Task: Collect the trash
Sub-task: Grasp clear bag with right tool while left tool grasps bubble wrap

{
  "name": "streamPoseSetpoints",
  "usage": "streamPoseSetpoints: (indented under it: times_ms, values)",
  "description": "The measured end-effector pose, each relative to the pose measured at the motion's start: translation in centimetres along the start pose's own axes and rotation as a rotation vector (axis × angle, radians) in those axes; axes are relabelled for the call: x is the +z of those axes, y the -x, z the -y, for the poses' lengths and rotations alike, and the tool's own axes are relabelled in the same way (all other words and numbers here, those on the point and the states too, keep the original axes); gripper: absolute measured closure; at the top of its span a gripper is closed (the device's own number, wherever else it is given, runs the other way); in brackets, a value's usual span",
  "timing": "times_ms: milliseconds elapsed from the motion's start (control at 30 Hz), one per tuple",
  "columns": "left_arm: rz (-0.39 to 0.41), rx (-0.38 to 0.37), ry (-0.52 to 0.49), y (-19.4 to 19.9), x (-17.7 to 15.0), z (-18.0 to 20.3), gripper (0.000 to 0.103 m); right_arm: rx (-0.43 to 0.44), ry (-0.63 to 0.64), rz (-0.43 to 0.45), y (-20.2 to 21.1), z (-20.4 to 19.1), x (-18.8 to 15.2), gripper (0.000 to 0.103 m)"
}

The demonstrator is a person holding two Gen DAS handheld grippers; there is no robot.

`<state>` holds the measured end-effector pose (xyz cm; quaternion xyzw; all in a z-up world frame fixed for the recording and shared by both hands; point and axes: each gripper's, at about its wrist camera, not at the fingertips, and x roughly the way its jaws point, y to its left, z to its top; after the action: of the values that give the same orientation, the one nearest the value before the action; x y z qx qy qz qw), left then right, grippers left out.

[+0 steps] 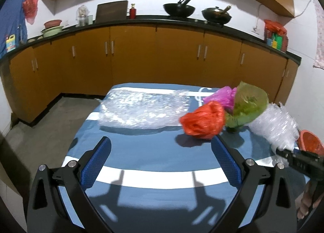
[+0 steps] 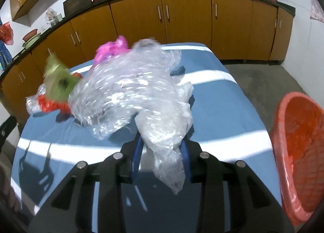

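My right gripper (image 2: 162,142) is shut on a clear bubble wrap bundle (image 2: 129,91) and holds it above the blue table (image 2: 218,103). That bundle also shows at the right of the left wrist view (image 1: 275,123). My left gripper (image 1: 160,150) is open and empty above the table, apart from the trash. A red bag (image 1: 202,120), a green bag (image 1: 249,103) and a pink bag (image 1: 222,95) lie together on the table. A second sheet of bubble wrap (image 1: 141,107) lies flat at the far side. A red lined bin (image 2: 299,146) stands right of the table.
Orange kitchen cabinets (image 1: 133,55) with a black counter run behind the table. Two woks (image 1: 179,9) sit on the counter. Grey floor (image 2: 263,79) lies between the table and the cabinets. The bin's rim also shows in the left wrist view (image 1: 310,142).
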<state>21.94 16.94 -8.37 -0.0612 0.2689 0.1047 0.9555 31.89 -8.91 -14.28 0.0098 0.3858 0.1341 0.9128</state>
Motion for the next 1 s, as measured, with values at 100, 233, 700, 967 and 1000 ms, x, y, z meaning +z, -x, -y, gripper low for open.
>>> streamPoseSetpoints:
  times_ms: [100,233,700,967,1000]
  values:
    - [0.004,-0.019,-0.009,0.2,0.1,1.0,0.004,-0.011,0.0,0.011,1.4,0.7,-1.1,0.068]
    - [0.009,-0.049,-0.014,0.5,0.3,2.5,0.004,-0.04,-0.016,0.037,3.3,2.0,-2.3,0.068]
    - [0.01,-0.228,-0.069,1.1,0.8,11.9,0.002,-0.131,-0.098,0.132,9.6,7.4,-3.6,0.068]
    - [-0.057,-0.249,-0.149,-1.7,0.3,18.0,0.002,-0.186,-0.159,0.17,12.0,12.1,-4.0,0.068]
    - [-0.07,-0.247,-0.158,-2.2,0.3,18.6,0.002,-0.192,-0.166,0.171,12.1,12.6,-4.1,0.068]
